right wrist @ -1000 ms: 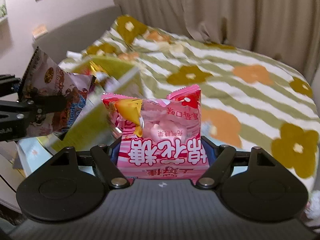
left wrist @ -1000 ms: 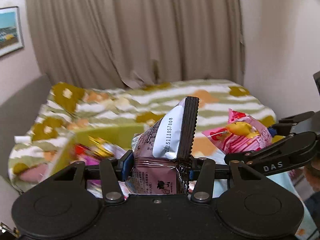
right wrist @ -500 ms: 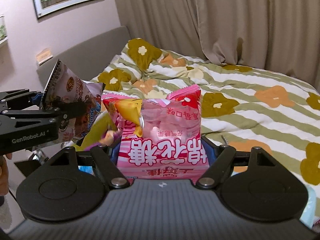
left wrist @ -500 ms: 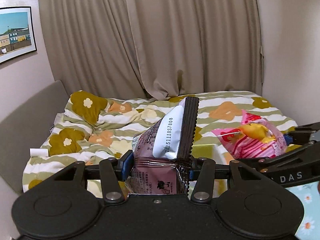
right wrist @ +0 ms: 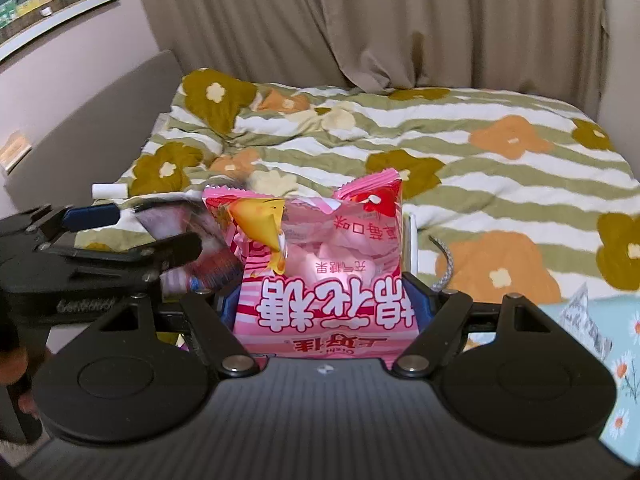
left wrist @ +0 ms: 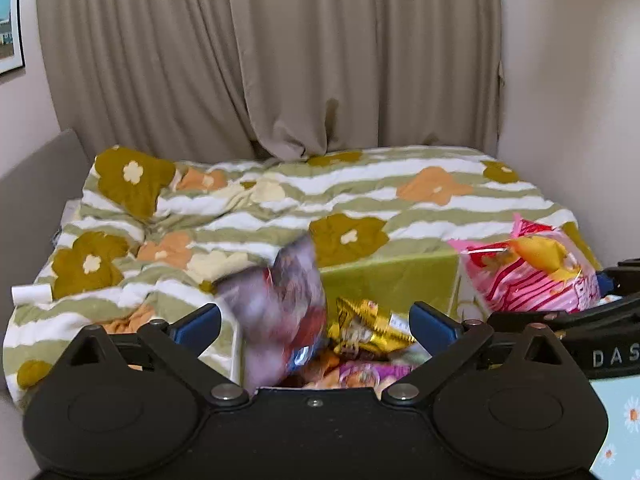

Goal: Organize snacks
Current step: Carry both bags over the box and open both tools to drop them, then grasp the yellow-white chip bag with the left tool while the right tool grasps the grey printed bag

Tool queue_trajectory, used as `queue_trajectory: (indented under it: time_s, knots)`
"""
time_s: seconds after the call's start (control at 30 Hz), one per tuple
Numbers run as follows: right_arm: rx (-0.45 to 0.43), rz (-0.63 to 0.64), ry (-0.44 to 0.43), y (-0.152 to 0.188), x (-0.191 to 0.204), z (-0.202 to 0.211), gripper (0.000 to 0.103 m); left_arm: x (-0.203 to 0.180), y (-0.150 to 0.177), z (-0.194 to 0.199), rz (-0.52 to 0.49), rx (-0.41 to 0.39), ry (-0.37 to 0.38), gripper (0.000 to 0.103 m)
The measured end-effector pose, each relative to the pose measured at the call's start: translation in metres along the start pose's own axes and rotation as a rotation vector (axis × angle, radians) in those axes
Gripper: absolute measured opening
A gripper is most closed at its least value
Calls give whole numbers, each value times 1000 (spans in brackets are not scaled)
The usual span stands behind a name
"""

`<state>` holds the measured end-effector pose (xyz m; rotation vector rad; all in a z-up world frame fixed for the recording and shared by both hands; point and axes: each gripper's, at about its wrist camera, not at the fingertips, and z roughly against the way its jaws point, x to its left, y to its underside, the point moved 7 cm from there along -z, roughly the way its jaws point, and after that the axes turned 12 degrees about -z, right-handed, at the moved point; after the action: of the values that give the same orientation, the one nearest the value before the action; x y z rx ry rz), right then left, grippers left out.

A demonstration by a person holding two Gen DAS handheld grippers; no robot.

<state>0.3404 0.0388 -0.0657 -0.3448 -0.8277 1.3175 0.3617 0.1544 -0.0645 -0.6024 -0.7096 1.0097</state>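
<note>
Left claw [left wrist: 314, 326] opening, brown packet [left wrist: 280, 316] loose between its jaws; right claw [right wrist: 326, 306], at 3 o'clock, gripping pink bag [right wrist: 320, 264].

Between the jaws: the left gripper [left wrist: 314, 326] was opening – a blurred brown foil snack packet [left wrist: 280, 316] loose in the gap.
Below: lime-green box [left wrist: 390, 276] crowded with wrappers.
Right: pink marshmallow bag [left wrist: 532, 270] just beside.
Beyond: floral striped quilt [left wrist: 248, 216] – open room.
</note>
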Motion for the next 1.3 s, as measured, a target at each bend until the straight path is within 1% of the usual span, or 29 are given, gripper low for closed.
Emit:
queue_trajectory:
  time_s: [0.07,0.13,0.3,0.5,0.57,0.6,0.7,0.8,0.93,1.07,1.3]
  knots:
    - [6,-1,26,5,0,-2,92,1,6,4,25,2,40,102]
    - [11,-12,37,7,-2,-3,92,1,11,10,36,4,47,102]
    - [-3,-35,40,2,-4,1,92,1,19,21,24,10,18,102]
    - [-19,-28,13,-13,5,-5,93,4,27,30,27,20,-12,103]
    - [-26,-35,2,-17,7,-13,95,5,31,30,33,28,-24,103]
    - [-28,-38,-6,-17,7,-18,103,6,33,30,38,32,-26,103]
    - [-36,-65,-20,-16,4,-25,103,6,37,31,52,38,-29,103]
    - [-40,-86,-44,-9,-1,-20,103,5,42,30,57,52,-38,103]
    - [-39,-86,-47,2,-6,-10,103,4,43,29,66,63,-33,103]
    - [-53,-85,-41,4,-7,1,103,2,38,34,65,45,-29,103]
    - [-113,-100,-10,-3,-16,31,103,-4,24,43,80,12,3,103]
